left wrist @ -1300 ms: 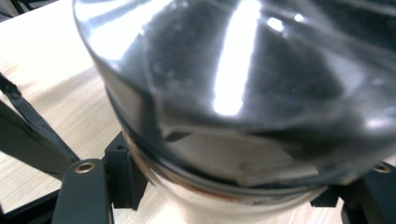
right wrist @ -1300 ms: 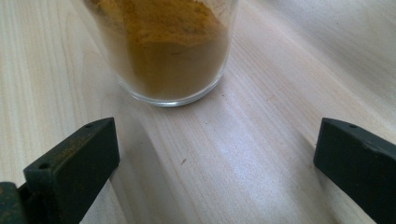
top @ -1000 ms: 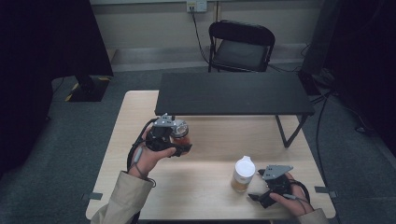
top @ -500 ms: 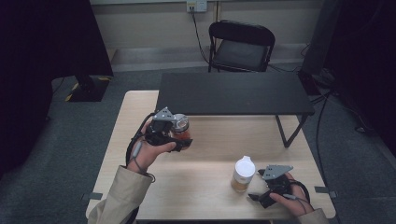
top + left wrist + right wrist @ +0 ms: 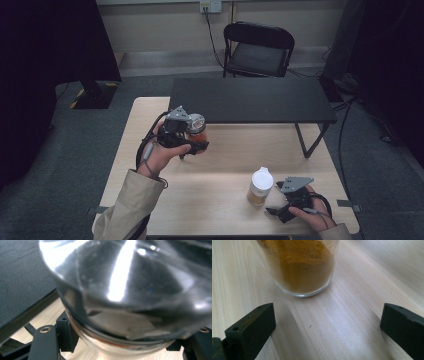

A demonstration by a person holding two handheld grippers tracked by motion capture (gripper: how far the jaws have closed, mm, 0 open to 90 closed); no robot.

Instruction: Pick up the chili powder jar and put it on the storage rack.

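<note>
Left gripper (image 5: 192,137): jaws pinched on a glass jar (image 5: 196,131), held above the pale wood surface (image 5: 225,160), near the front edge of the black shelf (image 5: 250,100). The jar was small and round with a metallic top and an orange-red fill in its lower part.

Right gripper (image 5: 275,212): jaws spread wide, resting low at the near right of the surface, with nothing between them. A second jar (image 5: 260,187), white-lidded and holding tan powder, stood upright just beside the jaw tips, apart from them.

Left gripper view: the curved wall of the glass jar (image 5: 130,290) sat close to the lens, glossy, with a bright streak of reflected light; a black jaw lay at each lower corner against it. The contents could not be read here; the high view gave the colour.

Right gripper view: clear glass base of the second jar (image 5: 302,272), thick-bottomed, with fine mustard-brown powder heaped unevenly; the surface's wood grain ran between the two matte black jaws.
</note>
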